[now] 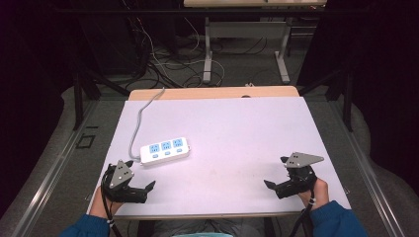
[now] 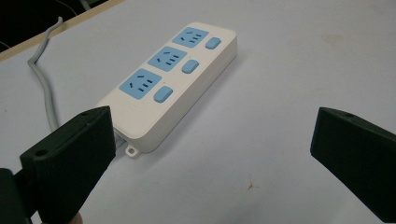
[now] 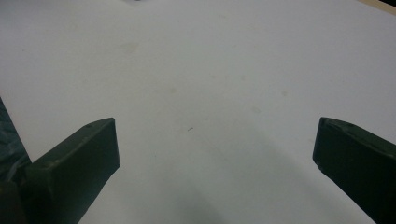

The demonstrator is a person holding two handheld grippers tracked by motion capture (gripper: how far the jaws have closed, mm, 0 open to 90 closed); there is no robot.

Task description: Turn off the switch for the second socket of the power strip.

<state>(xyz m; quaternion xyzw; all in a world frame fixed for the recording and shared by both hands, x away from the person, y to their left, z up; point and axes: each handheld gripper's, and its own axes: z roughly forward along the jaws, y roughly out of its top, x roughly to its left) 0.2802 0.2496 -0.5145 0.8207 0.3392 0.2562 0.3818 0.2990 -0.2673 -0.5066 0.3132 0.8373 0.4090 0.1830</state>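
The left gripper rests at the near left corner of the table, its jaws spread wide with nothing between them. The power strip lies just beyond it, at about one o'clock from the gripper in the high view, close but not touching. In the left gripper view the strip runs away toward one o'clock, its near end just past the left jaw.

The main risk, as I judge it, sits on this side: the strip looks light and lies loose on a smooth white surface, so a jaw that arrives off-centre is likely to push or spin it instead of closing over it. Its grey cable trails off toward eleven o'clock over the far edge, and could drag or tug the strip askew if it is lifted or slid. A jaw pressing from above might also land on a switch.

The strip itself is white, long and flat with rounded corners, carrying three blue socket faces in a row, each with a blue button beside it, and a small mounting tab at the near end.

The right gripper rests at the near right, well apart from the strip, jaws likewise wide and empty over bare table.
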